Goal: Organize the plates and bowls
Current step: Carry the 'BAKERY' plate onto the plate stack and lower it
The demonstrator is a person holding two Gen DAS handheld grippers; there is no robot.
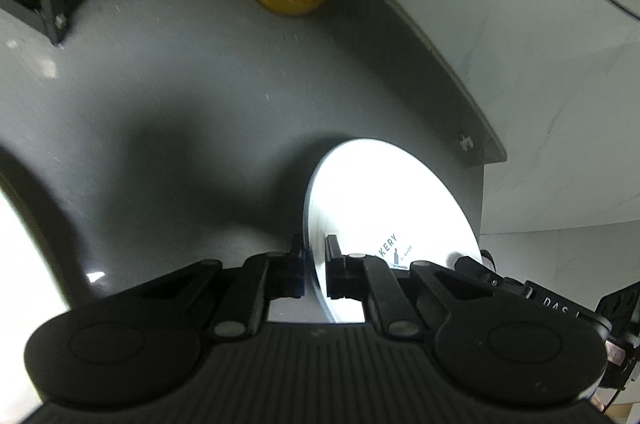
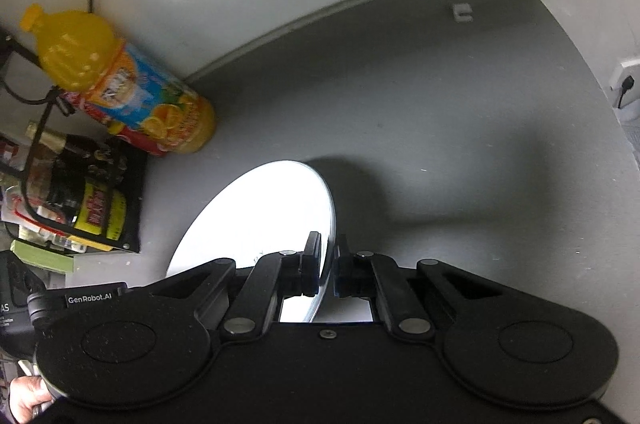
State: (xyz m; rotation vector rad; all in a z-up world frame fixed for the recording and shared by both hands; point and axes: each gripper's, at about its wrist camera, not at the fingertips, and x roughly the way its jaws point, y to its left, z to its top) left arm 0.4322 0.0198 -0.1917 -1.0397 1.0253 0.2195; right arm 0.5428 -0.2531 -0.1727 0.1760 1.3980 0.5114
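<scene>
Plate (image 1: 384,208) between both grippers, held on edge above the grey table (image 1: 180,96). My left gripper (image 1: 315,264) is clamped on one rim, and my right gripper (image 2: 329,266) is clamped on the opposite rim, so each wrist view shows the same white disc from its own side. In the left view the plate runs off to the right and carries dark lettering near the fingers; in the right view it runs off to the left and is washed out by glare. It casts a shadow on the table, so I judge it lifted clear, though I cannot see its lowest edge.

I read it as stiff, glazed and smooth: light enough for one gripper, but slippery at the rim and likely to chip or break if it drops. The rim is the only sensible place to pinch, with the pads well onto it.

A juice bottle (image 2: 120,80) stands at the far left by the table's edge, beside a black rack (image 2: 76,200) of packets and bottles.
</scene>
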